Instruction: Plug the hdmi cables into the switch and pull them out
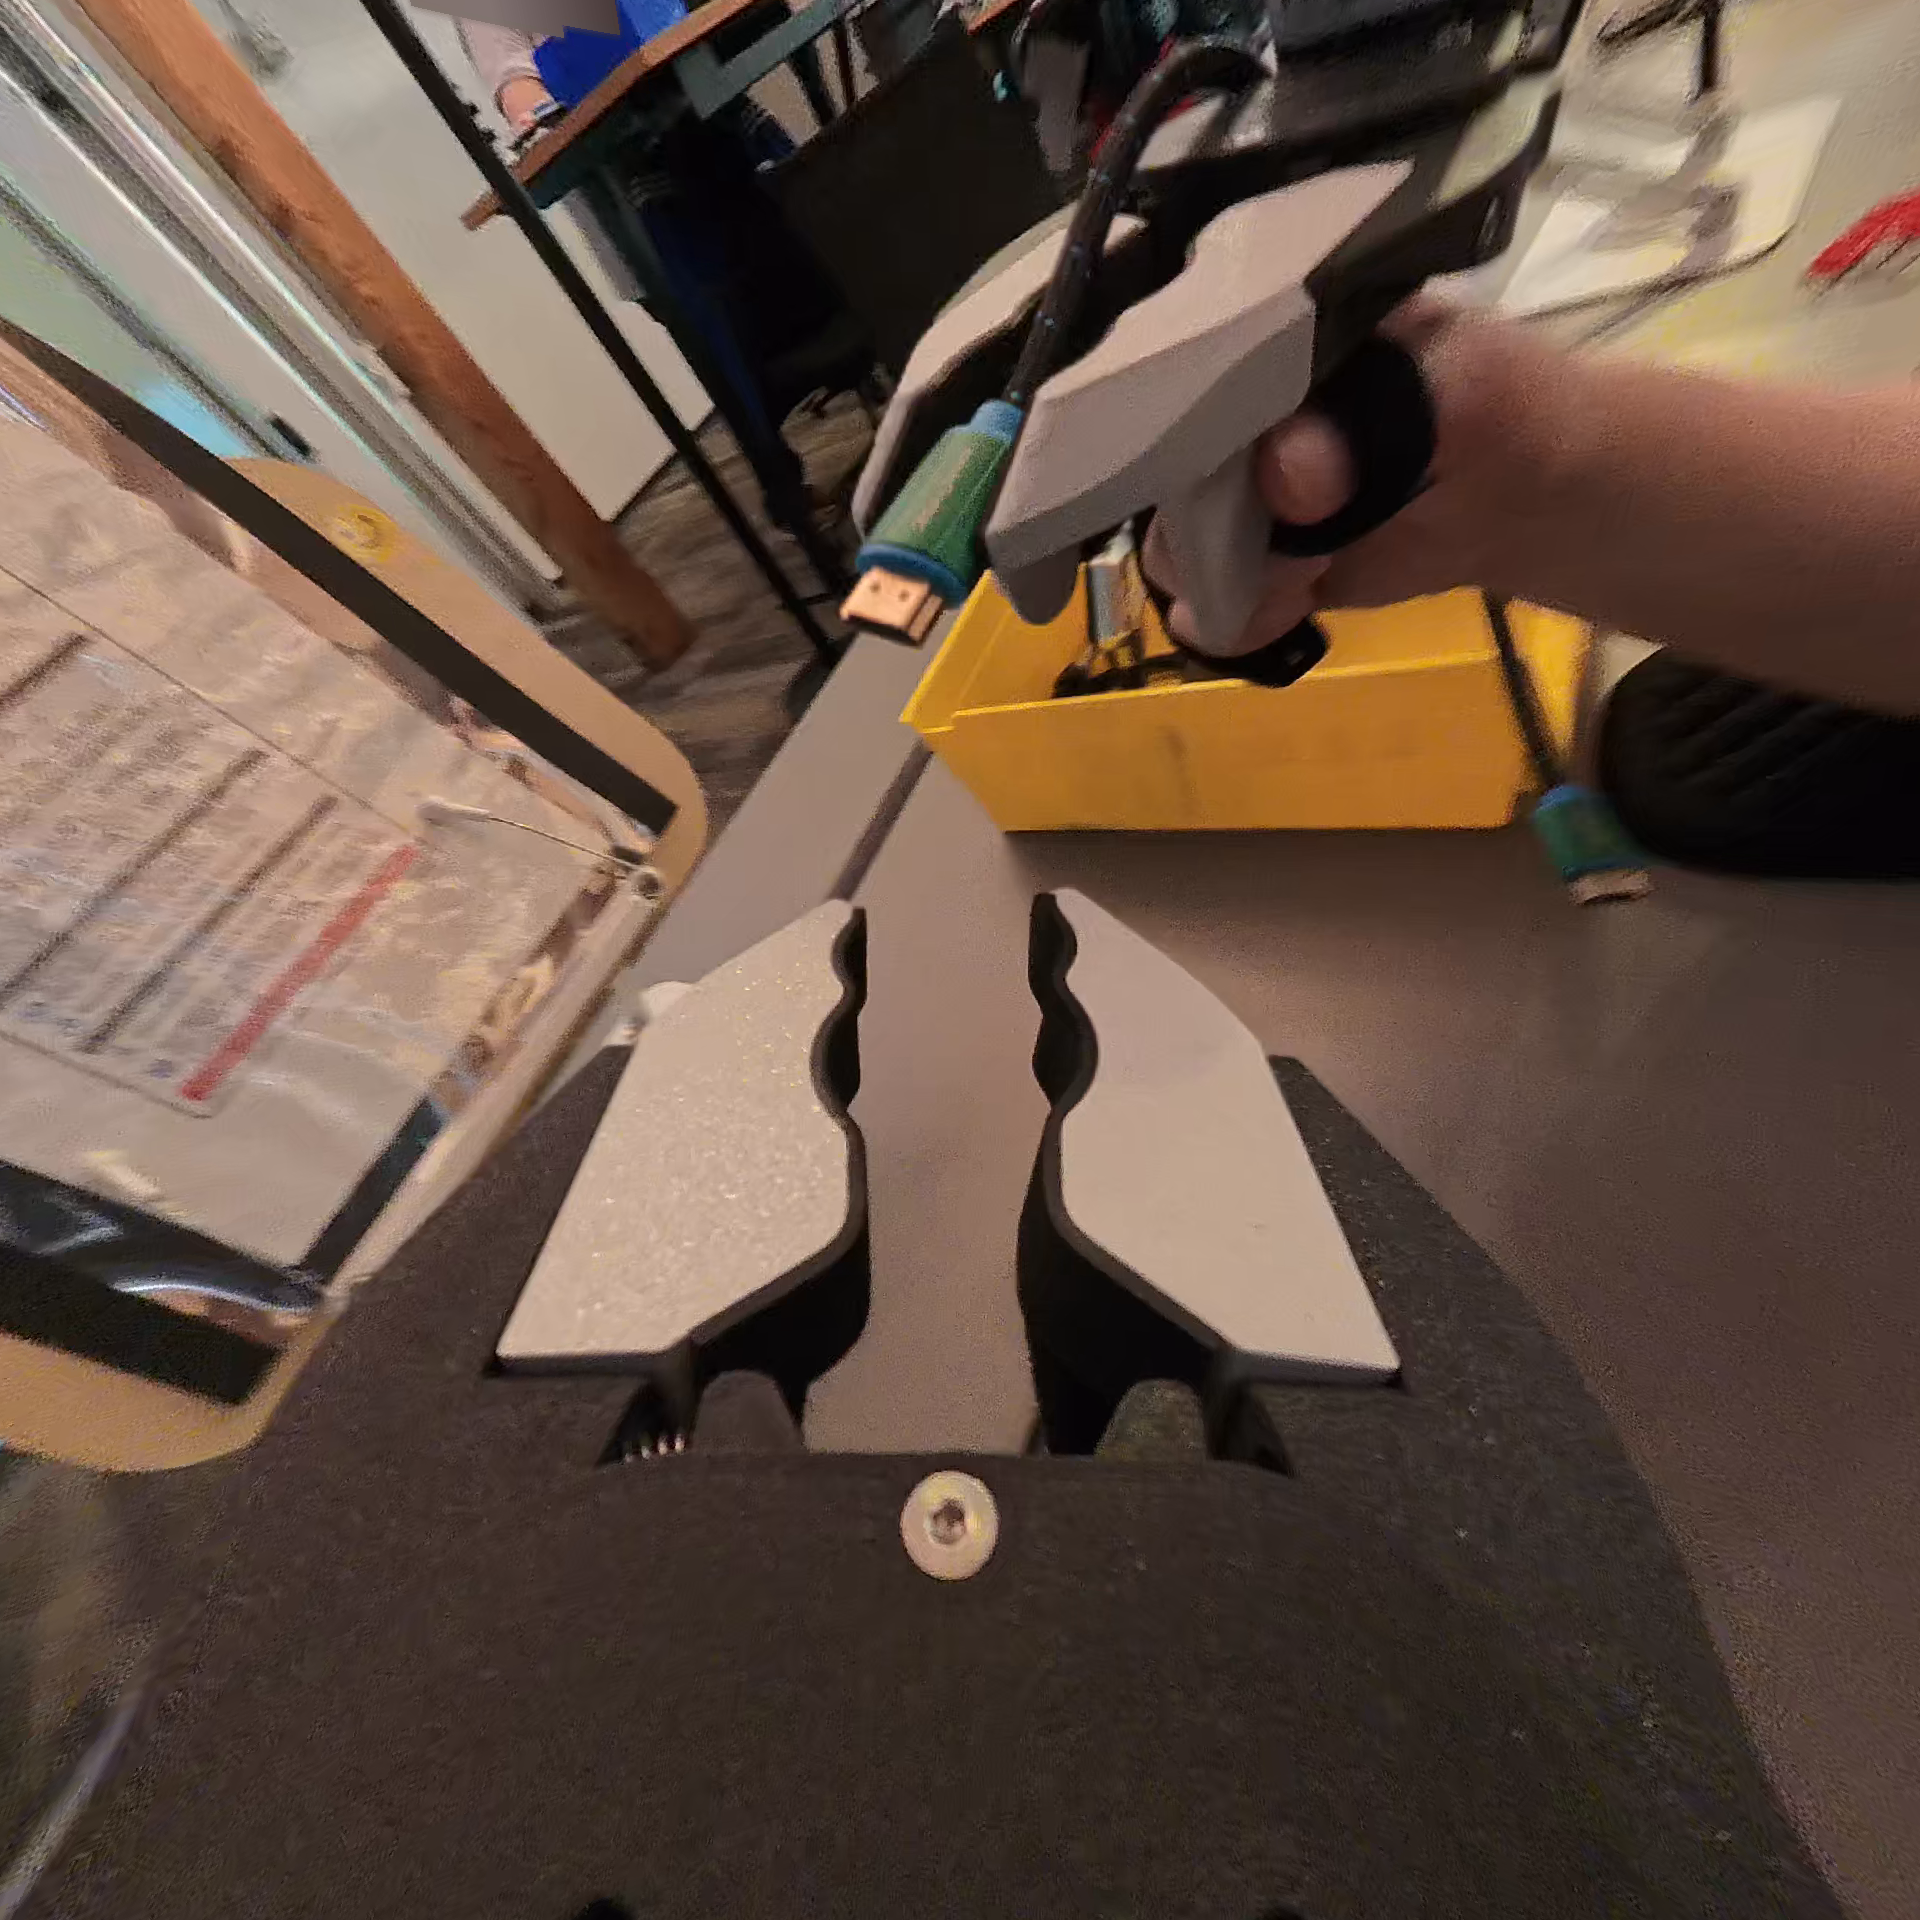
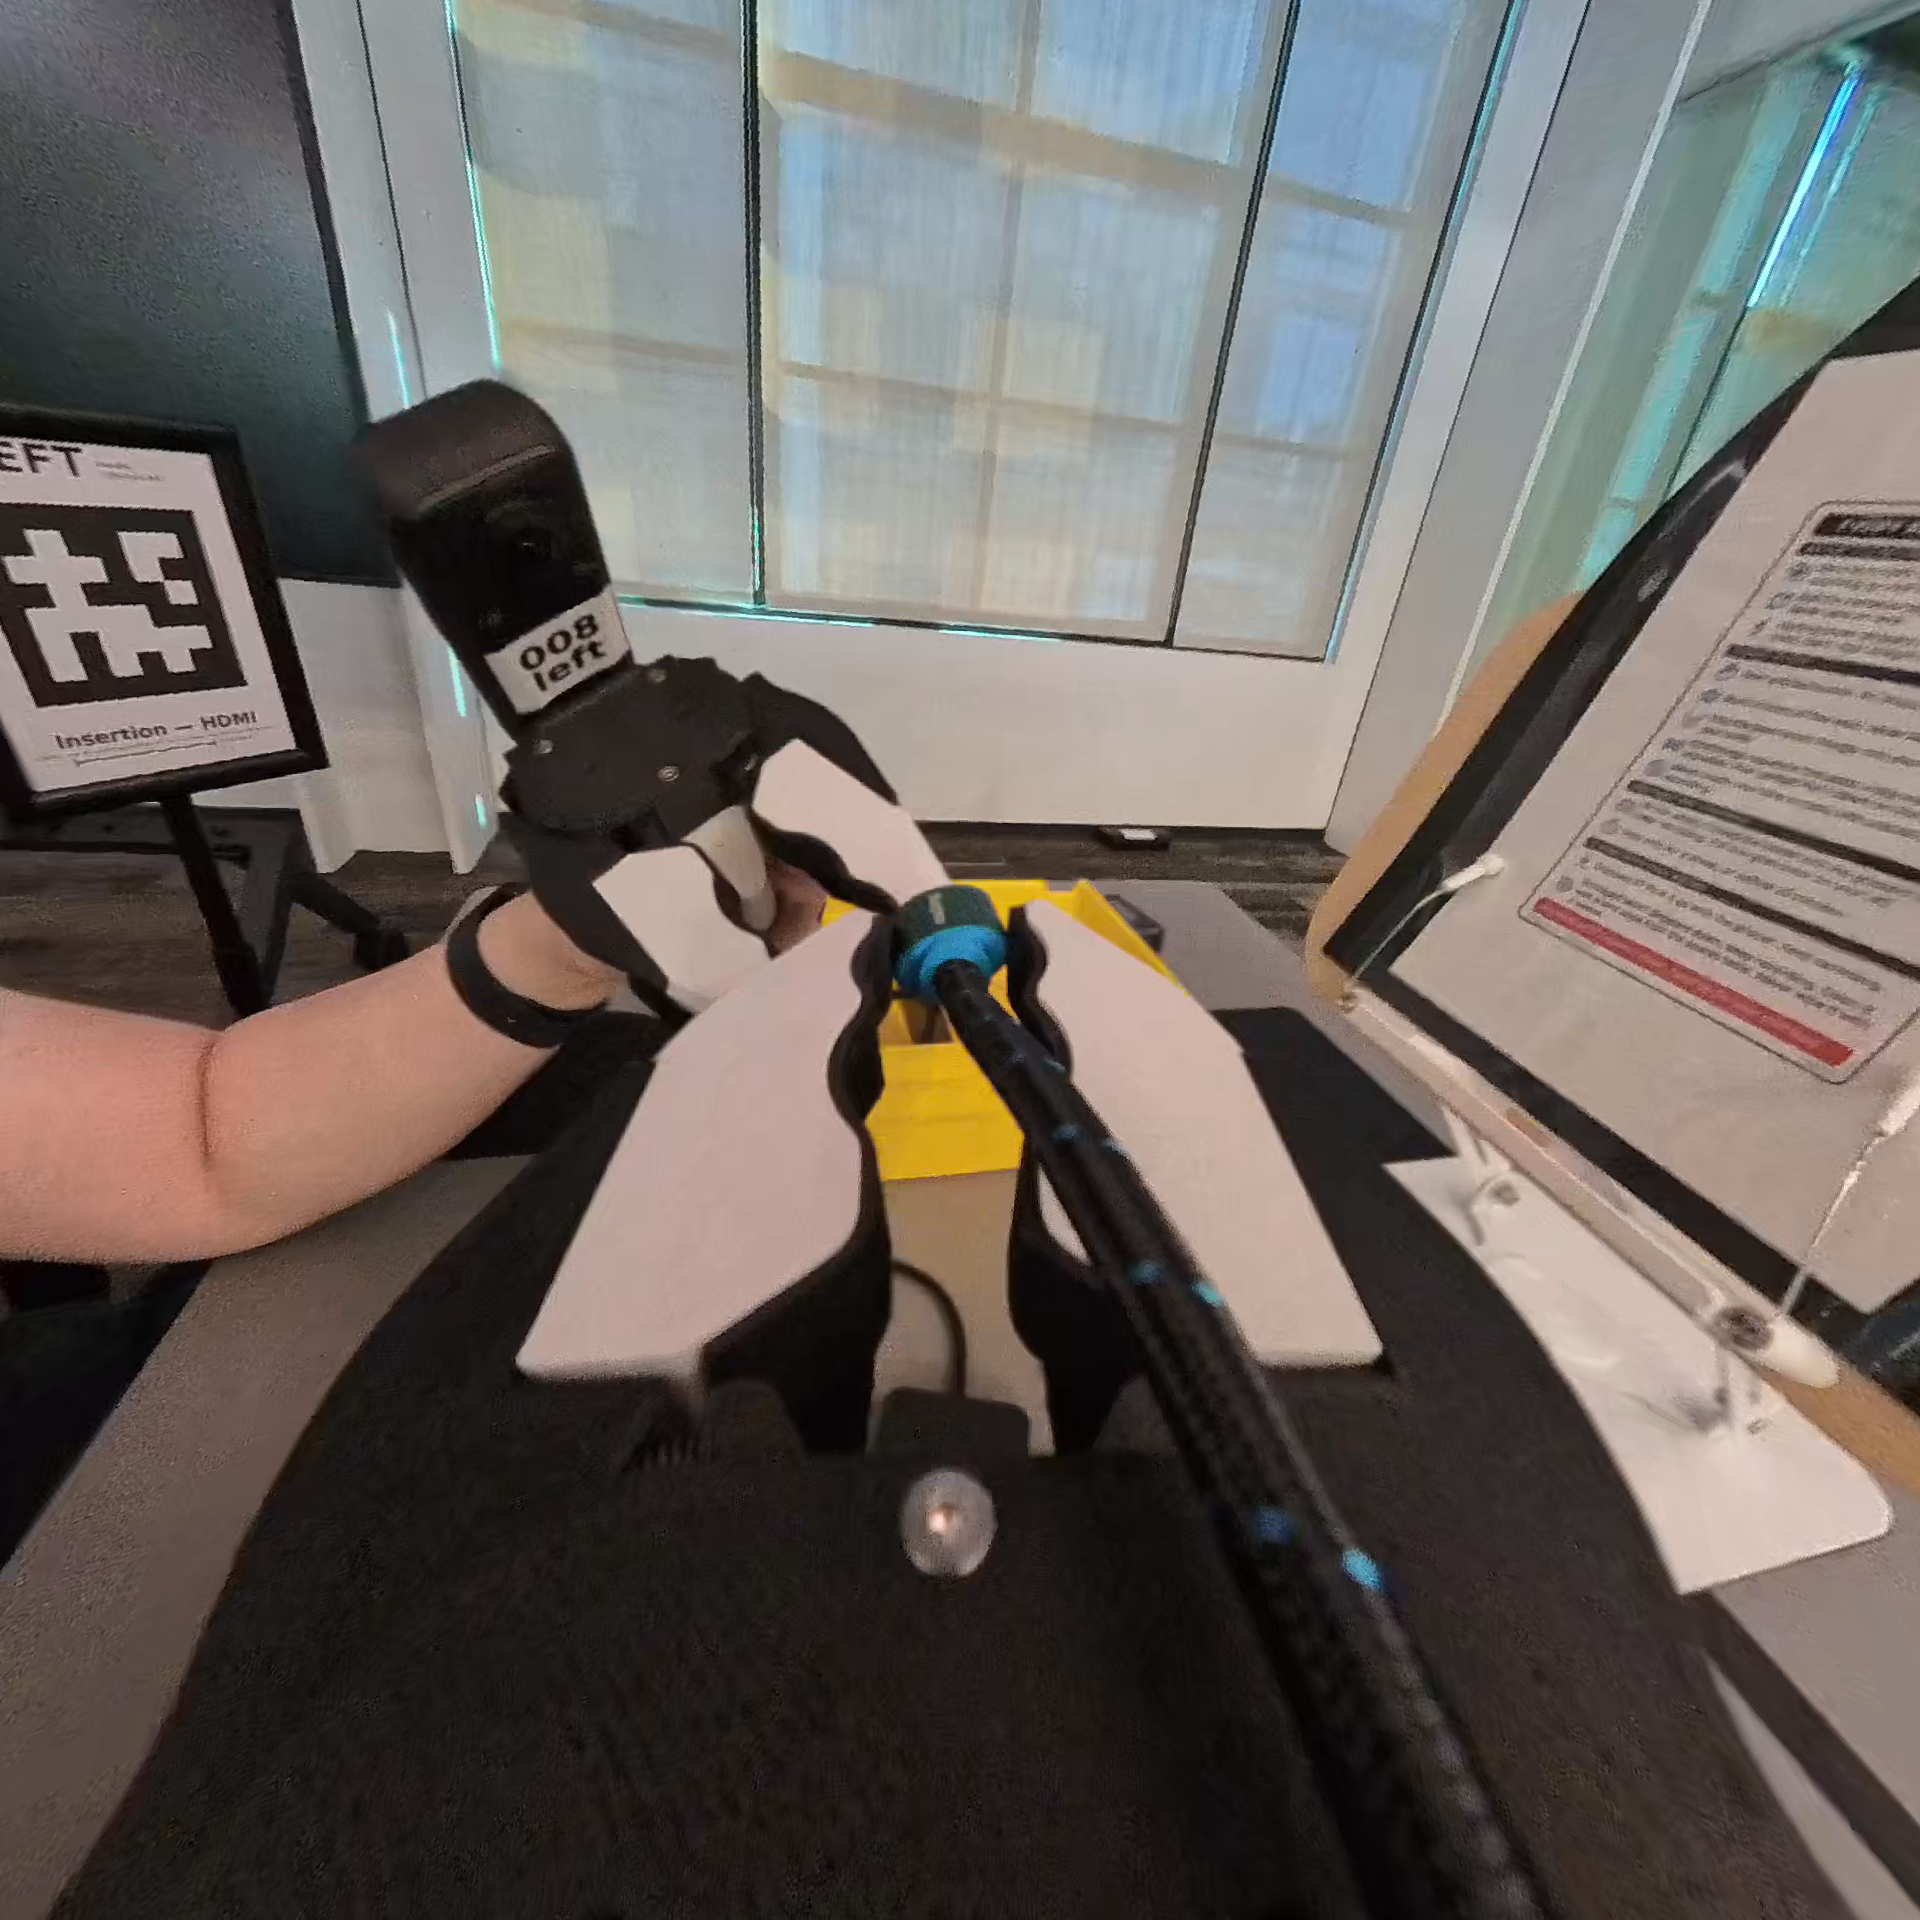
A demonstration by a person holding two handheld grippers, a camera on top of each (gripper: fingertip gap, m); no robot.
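Note:
My right gripper is shut on a green and blue HDMI plug. Its black braided cable runs back over the gripper body. In the left wrist view the right gripper holds the plug in the air, gold tip pointing down-left, just above the near left corner of a yellow bin. A small metallic thing sits in the bin, mostly hidden. A second plug lies on the table right of the bin. My left gripper is open and empty, low over the grey table.
A tilted board with a laminated sheet stands close on the left of my left gripper; in the right wrist view the board is at the right. A framed marker sign stands on a stand beyond the table. A person's forearm crosses from the left. Spacing between my two grippers at the tips: around 6 cm.

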